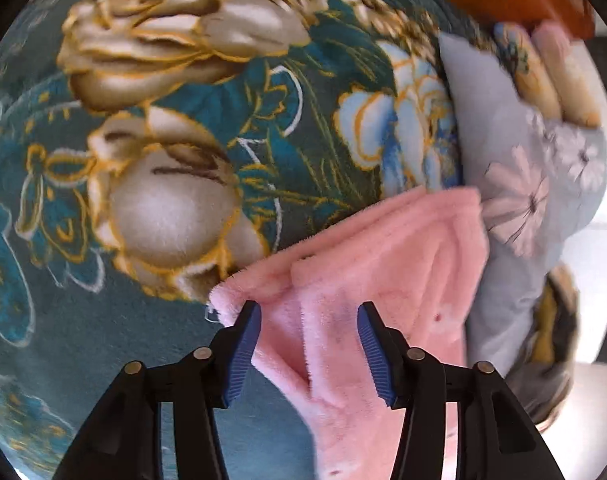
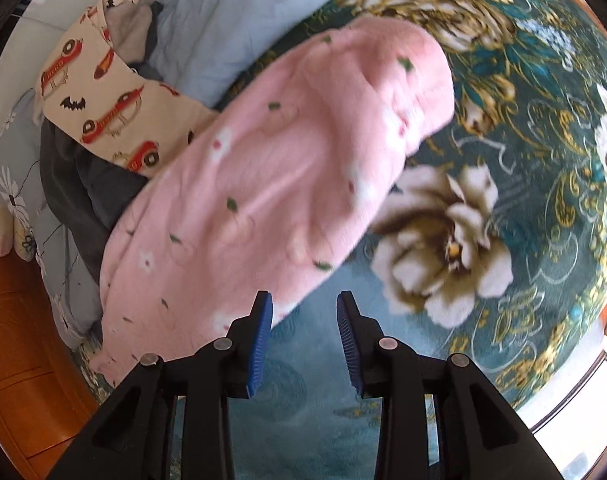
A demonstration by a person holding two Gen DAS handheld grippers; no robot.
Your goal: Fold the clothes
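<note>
Fluffy pink fleece garment [image 2: 279,168], folded lengthwise on teal floral plush blanket [image 2: 503,128]; left gripper [image 1: 309,354] part-open astride its corner fold, right gripper [image 2: 303,344] part-open, empty, beside its edge; advice: pinch all layers together, both ends aligned.

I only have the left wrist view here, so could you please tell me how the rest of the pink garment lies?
Observer: In the right wrist view the pink garment lies as one long bundle across the teal floral blanket.
Operator: Is the right gripper holding any of it?
Observer: No. The right gripper is open, just off the garment's near edge, nothing between its pads.
Operator: Are other clothes waiting nearby?
Observer: Yes. A cream cloth printed with red cars lies beside the pink garment's far side, over dark grey fabric.
</note>
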